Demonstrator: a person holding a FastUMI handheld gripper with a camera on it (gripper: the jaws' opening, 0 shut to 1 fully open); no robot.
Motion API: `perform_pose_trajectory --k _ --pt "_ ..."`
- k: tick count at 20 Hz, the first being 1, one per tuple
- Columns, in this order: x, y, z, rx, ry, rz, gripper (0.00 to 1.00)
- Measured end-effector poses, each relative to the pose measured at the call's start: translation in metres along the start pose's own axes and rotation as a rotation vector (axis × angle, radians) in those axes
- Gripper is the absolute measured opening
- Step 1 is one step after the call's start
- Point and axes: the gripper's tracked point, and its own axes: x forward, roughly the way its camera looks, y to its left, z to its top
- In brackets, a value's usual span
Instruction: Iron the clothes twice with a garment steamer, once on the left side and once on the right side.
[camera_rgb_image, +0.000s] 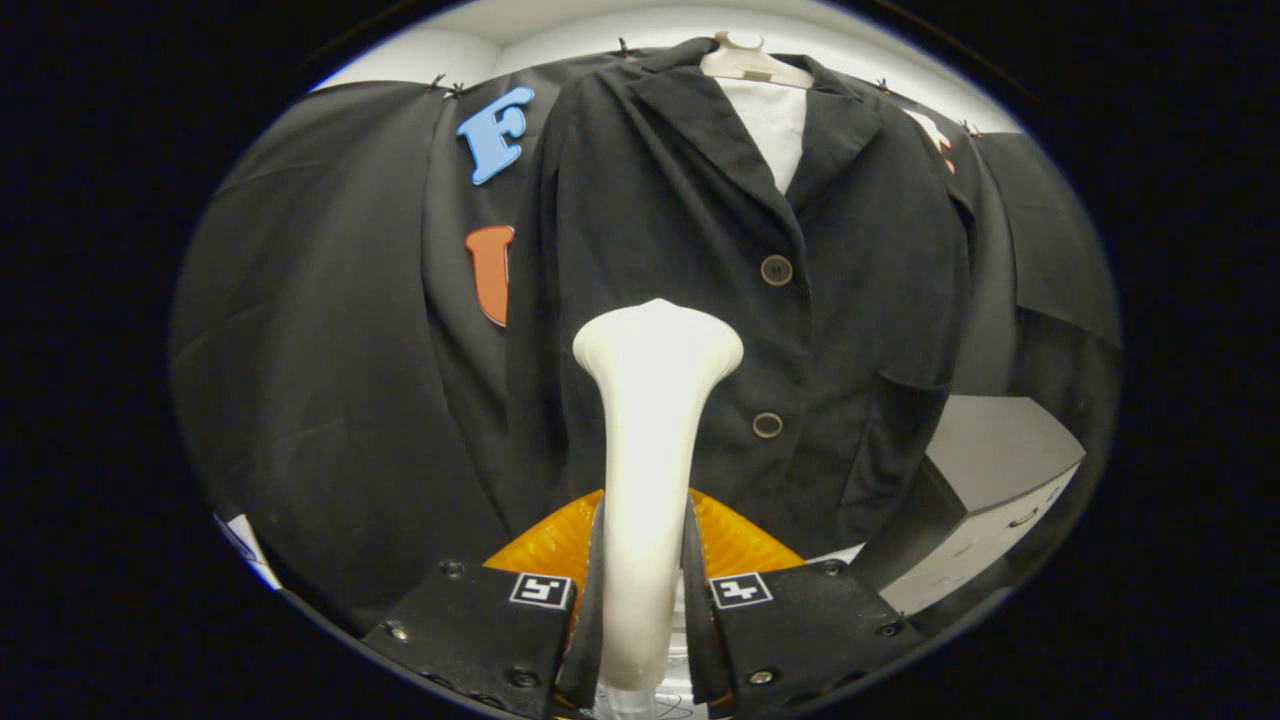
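Note:
A black jacket with two brown buttons hangs on a white dress form straight ahead. My gripper is shut on the handle of a white garment steamer, both fingers pressing its sides. The steamer rises upright from between the fingers, and its flared head sits in front of the jacket's left panel, just left of the button line. Whether the head touches the cloth I cannot tell. An orange part of the steamer's base shows behind the fingers.
Black booth cloth hangs to the left of the jacket and behind it. A grey-white cabinet stands low to the right of the jacket. A white ceiling shows above.

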Motion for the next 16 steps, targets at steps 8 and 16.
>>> perform_pose_trajectory --k 8,16 --pt "0.012 -0.006 -0.056 -0.014 0.078 0.007 0.37" --pt "0.023 -0.011 -0.129 -0.051 0.202 0.037 0.37"
